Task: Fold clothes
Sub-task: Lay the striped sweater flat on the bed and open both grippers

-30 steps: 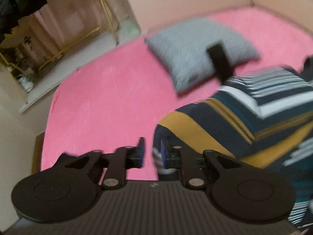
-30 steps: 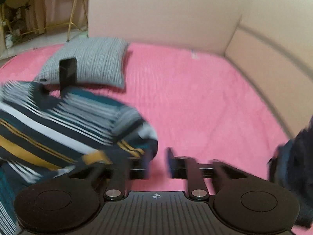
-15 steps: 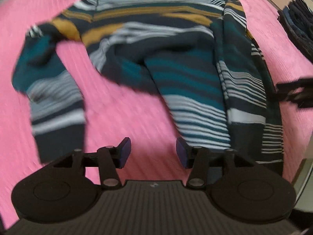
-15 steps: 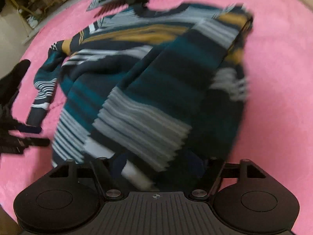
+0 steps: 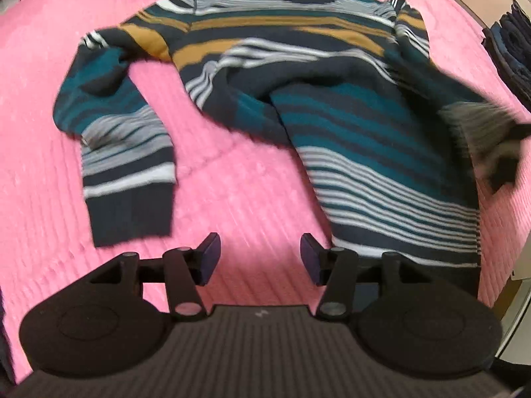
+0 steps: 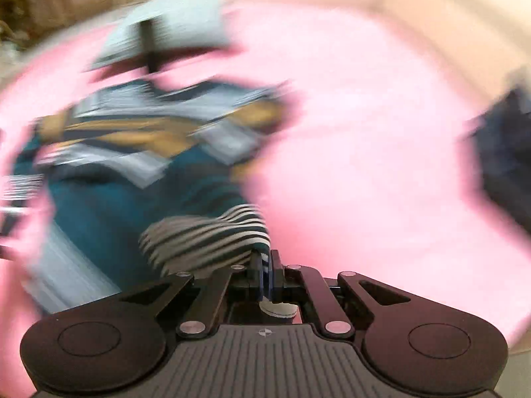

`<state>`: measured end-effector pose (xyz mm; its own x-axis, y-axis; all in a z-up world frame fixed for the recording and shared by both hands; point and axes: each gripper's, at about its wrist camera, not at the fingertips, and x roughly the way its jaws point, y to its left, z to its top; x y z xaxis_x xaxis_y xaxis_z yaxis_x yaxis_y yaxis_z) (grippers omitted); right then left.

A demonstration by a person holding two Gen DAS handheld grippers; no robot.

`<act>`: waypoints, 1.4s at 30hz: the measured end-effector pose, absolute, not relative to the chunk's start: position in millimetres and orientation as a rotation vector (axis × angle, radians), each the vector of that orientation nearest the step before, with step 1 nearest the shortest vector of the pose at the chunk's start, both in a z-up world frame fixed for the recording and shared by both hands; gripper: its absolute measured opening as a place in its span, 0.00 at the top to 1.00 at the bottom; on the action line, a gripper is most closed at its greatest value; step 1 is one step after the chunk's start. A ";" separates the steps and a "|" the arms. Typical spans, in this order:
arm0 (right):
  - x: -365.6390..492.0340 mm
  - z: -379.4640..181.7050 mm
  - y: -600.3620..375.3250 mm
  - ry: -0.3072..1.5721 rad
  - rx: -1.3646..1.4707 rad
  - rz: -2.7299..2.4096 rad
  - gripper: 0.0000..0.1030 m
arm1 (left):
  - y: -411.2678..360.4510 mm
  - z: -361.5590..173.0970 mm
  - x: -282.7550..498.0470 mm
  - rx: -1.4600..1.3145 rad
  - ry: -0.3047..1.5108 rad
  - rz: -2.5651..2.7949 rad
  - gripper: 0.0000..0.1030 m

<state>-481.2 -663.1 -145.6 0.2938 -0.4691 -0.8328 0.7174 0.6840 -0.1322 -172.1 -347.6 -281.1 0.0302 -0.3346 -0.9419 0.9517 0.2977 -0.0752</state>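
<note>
A sweater (image 5: 332,116) striped in navy, teal, white and mustard lies front-up on the pink bedspread (image 5: 249,182), with its collar at the far side. My left gripper (image 5: 260,252) hovers open over bare pink cover, between the left sleeve's cuff (image 5: 129,212) and the body's hem, with nothing between its fingers. The right sleeve (image 5: 471,126) is lifted and blurred at the right. In the blurred right wrist view my right gripper (image 6: 265,258) is shut on a striped fold of that sleeve (image 6: 205,235), and the sweater (image 6: 116,182) spreads to its left.
A grey pillow (image 6: 166,33) with a dark strip on it lies beyond the collar. A pile of dark folded clothes (image 5: 511,49) sits at the bed's right side (image 6: 504,159). A beige padded wall (image 6: 431,16) borders the bed far and right.
My left gripper swung down over the spread sweater and its jaws opened wider. My right gripper closed on the right sleeve's fabric and swept rightward with it.
</note>
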 end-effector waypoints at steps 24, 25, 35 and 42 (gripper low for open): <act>-449.6 -303.1 -522.9 1.134 0.820 -0.492 0.39 | -340.9 -314.9 -221.9 0.805 1.157 -1.230 0.49; -448.2 -303.9 -522.1 1.126 0.844 -0.507 0.39 | -338.0 -314.9 -225.4 0.808 1.162 -1.236 0.49; -468.2 -270.3 -536.5 1.132 0.837 -0.482 0.97 | -331.0 -307.4 -222.2 0.815 1.148 -1.206 0.49; -537.7 -149.1 -632.4 0.999 0.456 -0.807 1.00 | -342.2 -299.1 -212.5 0.701 1.166 -1.211 0.49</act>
